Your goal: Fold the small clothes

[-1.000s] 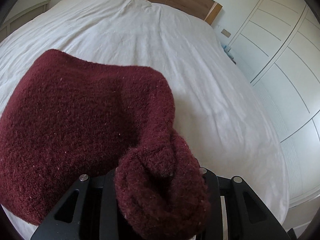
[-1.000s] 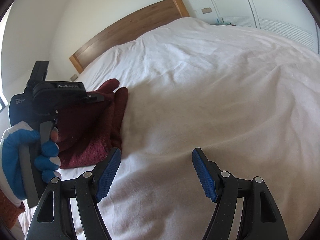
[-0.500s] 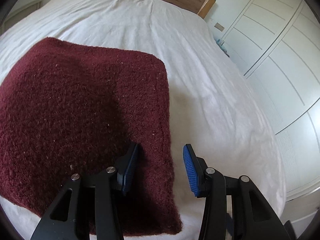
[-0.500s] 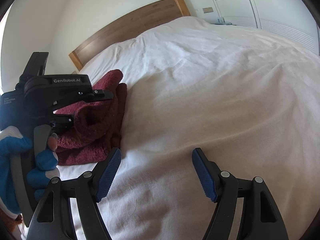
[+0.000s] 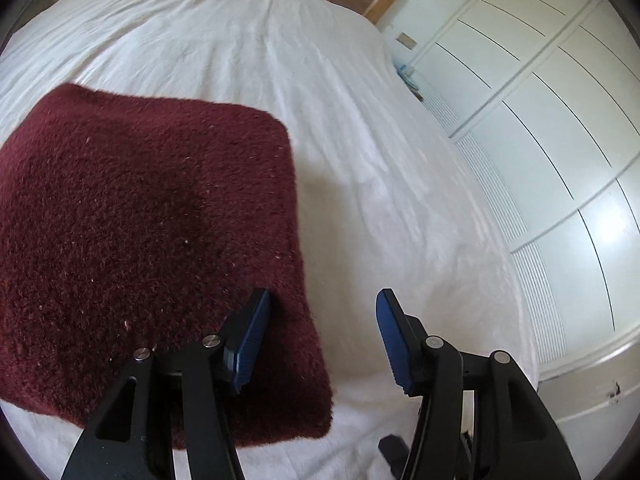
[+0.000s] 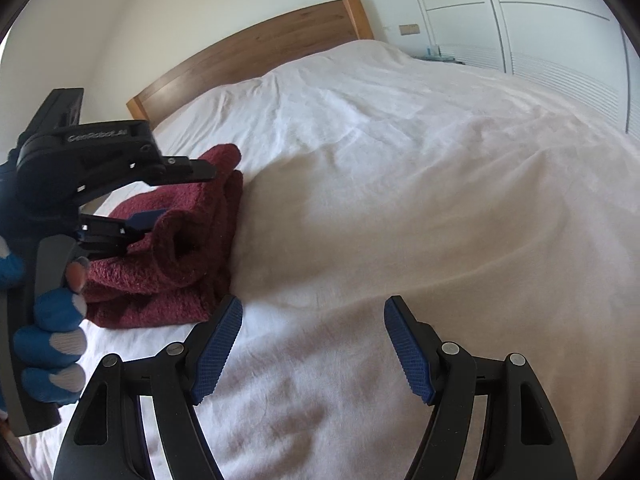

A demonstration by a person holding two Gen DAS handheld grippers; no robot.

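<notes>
A dark red fuzzy knit garment (image 5: pixel 144 240) lies folded as a thick rectangle on the white bed (image 5: pixel 360 128). My left gripper (image 5: pixel 320 336) is open and empty, hovering above the garment's near right edge. In the right wrist view the garment (image 6: pixel 176 256) shows as a stack of layers with one rolled fold at its side, and the left gripper (image 6: pixel 160 196) is held just above it in a blue-gloved hand (image 6: pixel 52 344). My right gripper (image 6: pixel 312 344) is open and empty over bare sheet, to the right of the garment.
A wooden headboard (image 6: pixel 248 48) stands at the far end of the bed. White wardrobe doors (image 5: pixel 540 128) run along the right side. A small bedside surface with items (image 6: pixel 436 54) sits by the far right corner.
My left gripper let go of the bunched red fabric, opened and pulled back; the garment now lies flat and folded. My right gripper has stayed open and still.
</notes>
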